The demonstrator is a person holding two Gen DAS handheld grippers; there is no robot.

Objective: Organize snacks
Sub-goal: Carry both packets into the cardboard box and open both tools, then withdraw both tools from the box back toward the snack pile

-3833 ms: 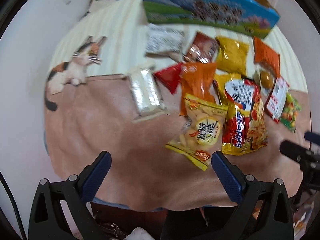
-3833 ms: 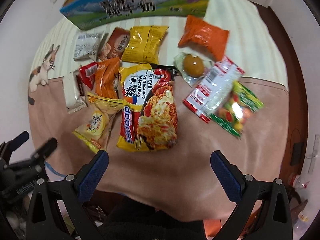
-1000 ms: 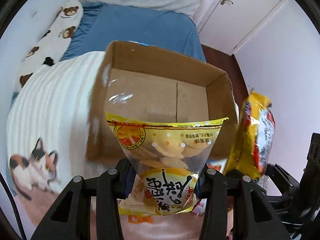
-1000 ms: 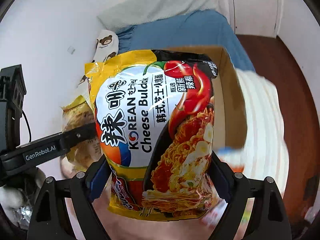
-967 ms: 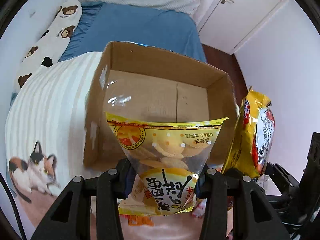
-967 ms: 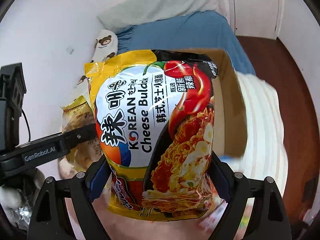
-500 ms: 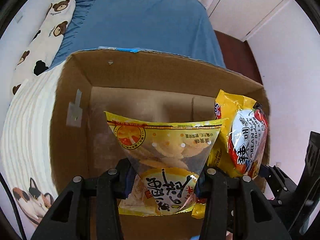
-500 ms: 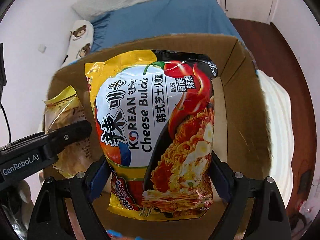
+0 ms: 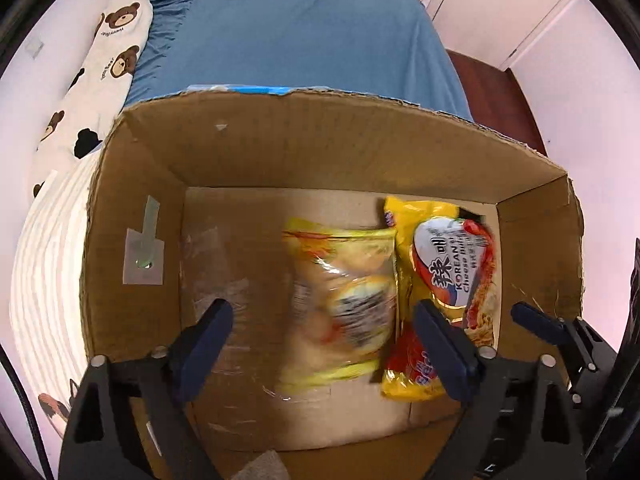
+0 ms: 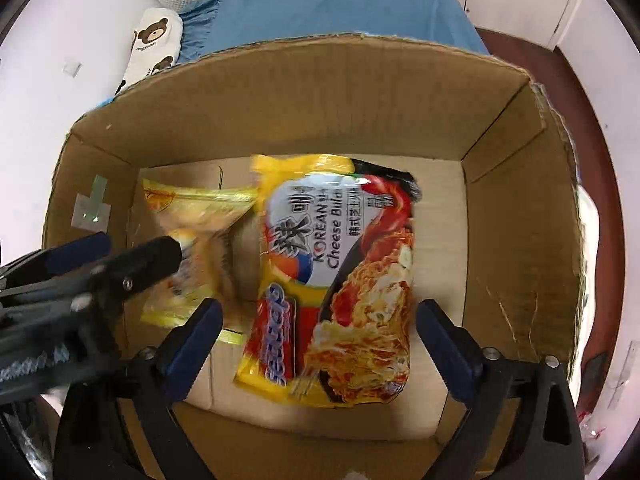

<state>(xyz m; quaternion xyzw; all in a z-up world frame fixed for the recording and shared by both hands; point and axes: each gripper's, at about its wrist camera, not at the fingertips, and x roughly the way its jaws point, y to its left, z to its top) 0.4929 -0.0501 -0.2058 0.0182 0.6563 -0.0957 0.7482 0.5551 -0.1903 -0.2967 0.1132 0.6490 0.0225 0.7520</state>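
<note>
Down on the floor of the cardboard box point(image 10: 520, 184), the noodle packet point(image 10: 336, 280) lies flat, its long axis running from the box's near wall toward its far wall, directly ahead of and between the spread fingers point(image 10: 444, 344) of the right gripper point(image 10: 316, 344). Just to its left, touching or overlapping its edge, is the yellow cracker bag point(image 9: 344, 300), blurred in both views and so probably in motion as it drops or settles; its long axis runs the same way. It lies ahead of the left gripper point(image 9: 324, 344), nearer that gripper's right-hand finger than the other. Both grippers have their fingers wide apart and hold nothing. In the left wrist view the noodle packet point(image 9: 448, 280) sits toward the box's right wall, while the left half of the box floor holds only strips of clear tape point(image 9: 216, 276).

Judging from this, both snacks are in the box and each gripper needs only to draw back and up over the near wall, without snagging a packet edge. The left gripper point(image 10: 104, 264) crosses in front of the cracker bag point(image 10: 192, 248) in the right wrist view, so the two tools are close and could knock one another on the way out.

Beyond the box's far wall lie a blue bedspread point(image 9: 304, 36) and a bear-print pillow point(image 9: 108, 60); a striped cloth point(image 9: 44, 280) shows beside the left wall.
</note>
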